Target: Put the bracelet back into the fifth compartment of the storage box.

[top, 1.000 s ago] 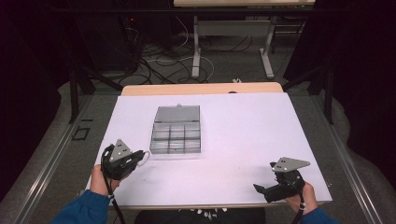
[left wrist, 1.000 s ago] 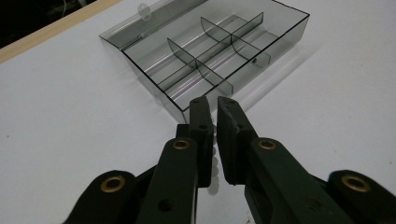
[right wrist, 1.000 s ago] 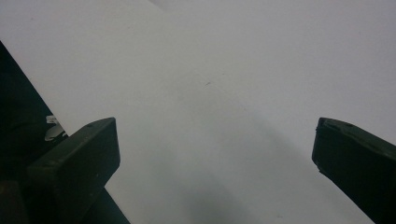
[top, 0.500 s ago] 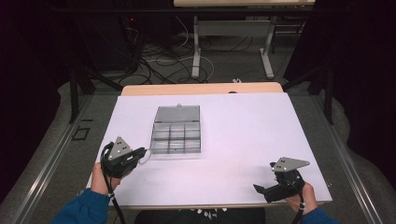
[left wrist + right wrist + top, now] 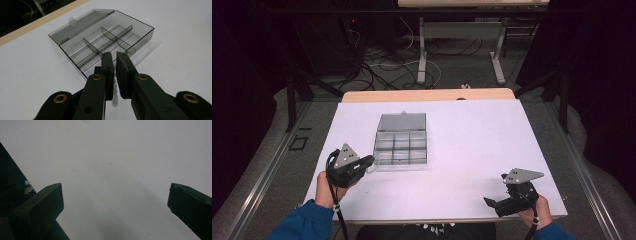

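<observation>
A clear grey compartment box point(image 5: 401, 142) lies open on the white table, its lid point(image 5: 402, 121) folded back flat on the far side. My left gripper point(image 5: 371, 161) points at the box's near left corner. In the left gripper view the box point(image 5: 107, 42) lies just past my left gripper point(image 5: 113, 55), whose jaws are shut on a small white beaded piece point(image 5: 114, 87) that hangs down between them. My right gripper point(image 5: 489, 202) rests near the front right edge, far from the box. In its own view my right gripper point(image 5: 115, 195) is open, with bare table between the jaws.
The white table sheet point(image 5: 472, 145) runs to a wooden strip point(image 5: 427, 95) at the back. Beyond it are dark floor, cables and table legs point(image 5: 422, 60). The table's front edge point(image 5: 437, 220) is close under both hands.
My left gripper has crept slightly forward and right, toward the box's near corner. The right gripper and the box have stayed put.
</observation>
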